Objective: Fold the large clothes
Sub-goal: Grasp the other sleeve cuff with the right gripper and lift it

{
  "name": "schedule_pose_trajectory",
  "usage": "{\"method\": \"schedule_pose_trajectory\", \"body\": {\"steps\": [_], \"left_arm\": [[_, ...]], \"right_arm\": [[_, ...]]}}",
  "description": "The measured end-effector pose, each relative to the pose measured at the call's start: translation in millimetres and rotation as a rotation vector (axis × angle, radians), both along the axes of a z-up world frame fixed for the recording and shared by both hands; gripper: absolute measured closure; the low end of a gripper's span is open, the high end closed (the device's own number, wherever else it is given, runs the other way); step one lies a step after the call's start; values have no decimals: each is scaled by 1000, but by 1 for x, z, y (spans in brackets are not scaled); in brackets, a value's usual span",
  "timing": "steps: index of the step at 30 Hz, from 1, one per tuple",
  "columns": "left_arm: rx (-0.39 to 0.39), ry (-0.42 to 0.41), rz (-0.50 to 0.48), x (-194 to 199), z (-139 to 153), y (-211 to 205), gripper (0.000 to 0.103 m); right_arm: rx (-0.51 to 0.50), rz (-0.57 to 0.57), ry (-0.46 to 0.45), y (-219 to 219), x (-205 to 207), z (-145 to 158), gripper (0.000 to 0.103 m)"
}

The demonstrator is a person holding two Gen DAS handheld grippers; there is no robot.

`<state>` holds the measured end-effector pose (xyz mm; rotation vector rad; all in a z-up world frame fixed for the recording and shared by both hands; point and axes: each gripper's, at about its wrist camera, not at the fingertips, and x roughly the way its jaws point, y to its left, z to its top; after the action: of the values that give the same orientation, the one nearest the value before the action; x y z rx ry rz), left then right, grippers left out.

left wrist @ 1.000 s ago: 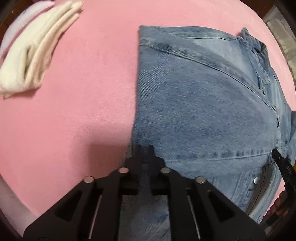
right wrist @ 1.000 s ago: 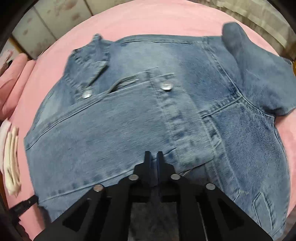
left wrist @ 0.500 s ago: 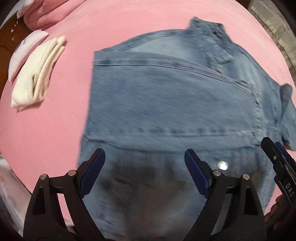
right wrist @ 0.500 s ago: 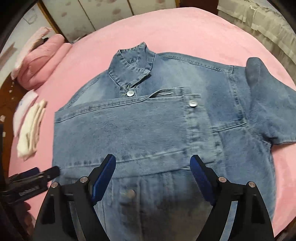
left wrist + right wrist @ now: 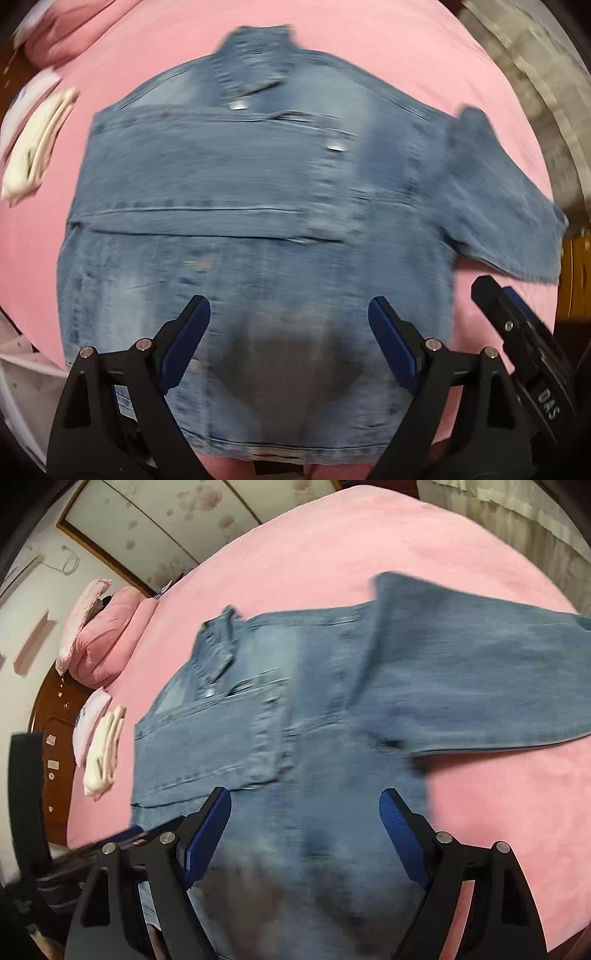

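A blue denim jacket [image 5: 258, 206] lies on the pink bed cover [image 5: 369, 48], collar at the far side. One side is folded across its front; the other sleeve [image 5: 480, 686] stretches out to the right. Above the jacket's near hem my left gripper [image 5: 290, 332] hangs open, nothing between its blue pads. In the right wrist view the jacket [image 5: 295, 757] fills the middle, and my right gripper [image 5: 306, 825] is open above its lower part, holding nothing. The right gripper also shows at the right edge of the left wrist view. Both views are blurred.
Folded cream and white cloths [image 5: 101, 746] lie on the bed left of the jacket. A pink folded quilt [image 5: 110, 638] sits at the bed's far left by a wooden headboard [image 5: 55, 720]. Curtains [image 5: 517, 520] hang beyond the far right edge.
Both grippers were shut on the denim a second ago; they let go, opened wide and pulled back and up, so that the whole jacket comes into view.
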<state>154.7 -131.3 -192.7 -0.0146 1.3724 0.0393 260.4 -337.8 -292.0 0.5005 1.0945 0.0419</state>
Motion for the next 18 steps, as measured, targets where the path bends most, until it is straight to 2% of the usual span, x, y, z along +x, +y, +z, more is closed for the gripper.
{"method": "schedule_pose_trajectory", "body": {"steps": [6, 12, 18], "left_arm": [[-17, 23, -95, 5, -6, -85, 17], [-10, 29, -178, 15, -15, -154, 17], [-30, 43, -220, 25, -24, -197, 17]], "right_arm": [[-40, -110, 45, -108, -36, -22, 19], [-7, -326, 130, -218, -69, -58, 19], [-50, -551, 164, -316, -88, -82, 20]]}}
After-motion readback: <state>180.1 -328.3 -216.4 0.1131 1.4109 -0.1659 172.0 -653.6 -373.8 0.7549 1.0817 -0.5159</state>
